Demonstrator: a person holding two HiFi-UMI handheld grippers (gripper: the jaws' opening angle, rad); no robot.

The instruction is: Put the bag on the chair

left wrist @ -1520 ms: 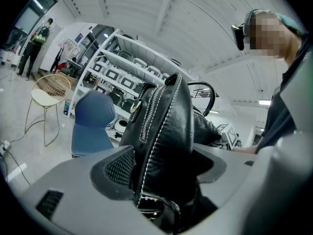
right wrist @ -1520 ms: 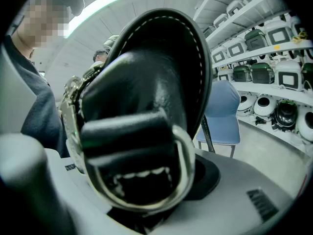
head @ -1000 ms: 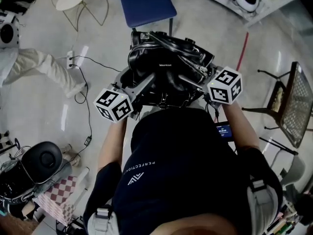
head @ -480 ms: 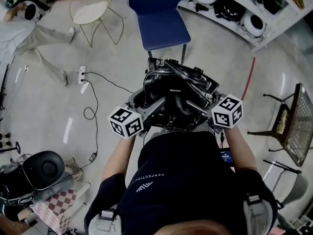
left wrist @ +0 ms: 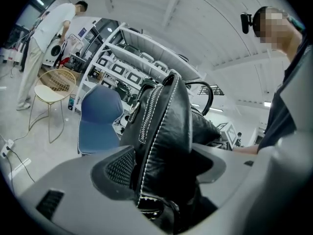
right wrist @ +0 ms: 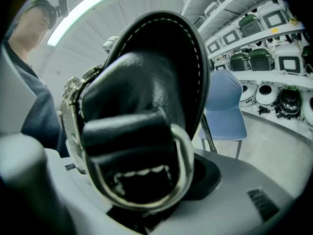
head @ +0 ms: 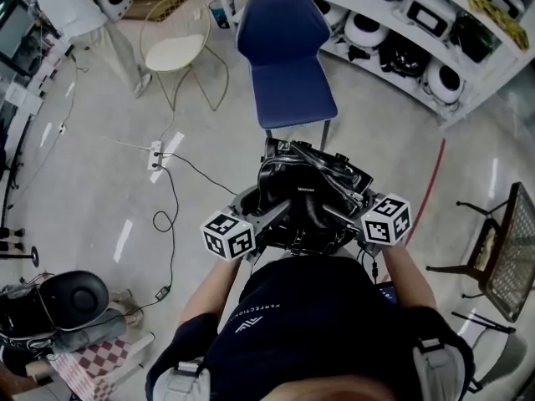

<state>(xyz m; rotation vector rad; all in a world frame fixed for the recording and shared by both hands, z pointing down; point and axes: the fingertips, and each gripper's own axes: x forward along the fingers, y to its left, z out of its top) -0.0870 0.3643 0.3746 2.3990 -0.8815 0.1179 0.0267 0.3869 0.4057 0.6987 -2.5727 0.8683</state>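
A black leather bag with white stitching and metal hardware hangs in the air in front of the person, held from both sides. My left gripper is shut on the bag's left side; in the left gripper view its jaws pinch a fold of the bag. My right gripper is shut on the bag's right side, where a strap and metal ring of the bag fill the gap between its jaws. The blue chair stands just beyond the bag, its seat bare. The same chair shows in both gripper views.
A wire chair with a white seat stands left of the blue chair, with a person beside it. Shelves of white devices run along the back right. Cables and a power strip lie on the floor. A mesh chair stands right.
The person has walked forward with the bag held in both grippers. The blue chair has come nearer and fuller into view, now just ahead of the bag. Both grips are unchanged.
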